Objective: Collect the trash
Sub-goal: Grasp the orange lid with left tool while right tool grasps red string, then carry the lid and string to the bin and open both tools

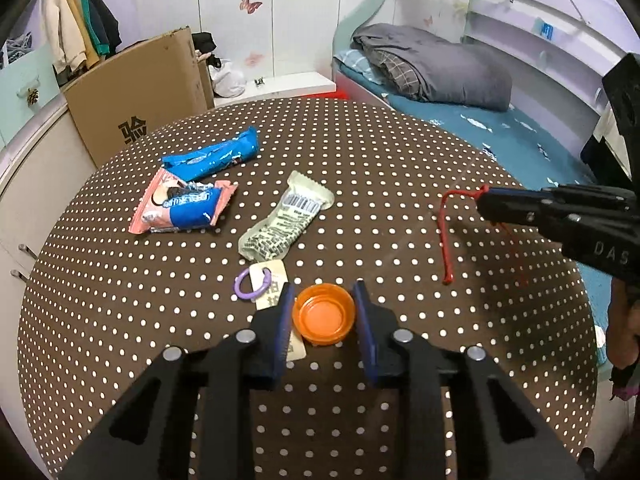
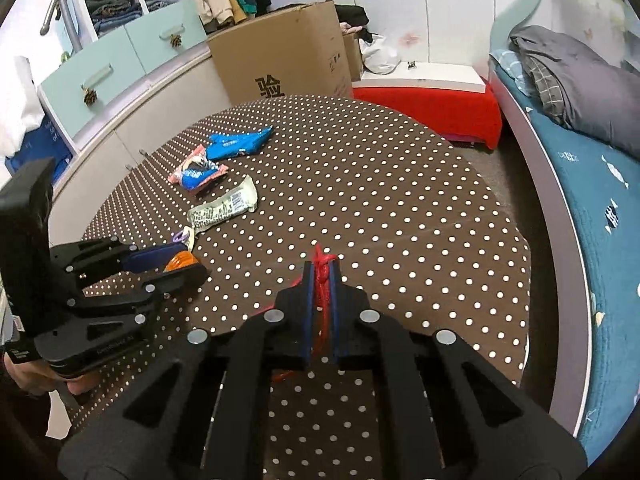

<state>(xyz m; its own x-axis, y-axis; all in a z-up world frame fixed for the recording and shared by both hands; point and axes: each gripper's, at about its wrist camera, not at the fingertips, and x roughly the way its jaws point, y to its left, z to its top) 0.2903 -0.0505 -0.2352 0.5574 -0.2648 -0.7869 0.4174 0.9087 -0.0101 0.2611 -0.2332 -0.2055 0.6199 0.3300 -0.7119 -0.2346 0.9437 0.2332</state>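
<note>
An orange cap (image 1: 324, 314) lies on the polka-dot table (image 1: 400, 160) between the fingers of my left gripper (image 1: 324, 300), which is open around it with a small gap each side; the cap also shows in the right wrist view (image 2: 182, 261). My right gripper (image 2: 321, 270) is shut on a red string (image 2: 322, 276), whose free end hangs down to the table (image 1: 446, 236). A blue wrapper (image 1: 212, 156), a pink-and-blue wrapper (image 1: 180, 206), a pale green wrapper (image 1: 286, 218) and a purple ring with a paper tag (image 1: 256, 284) lie on the table.
A cardboard box (image 1: 136, 96) stands behind the table at the left. A bed with a grey blanket (image 1: 432, 68) runs along the right. A red stool (image 2: 432, 110) sits beyond the table's far edge. Cabinets (image 2: 120, 64) line the left wall.
</note>
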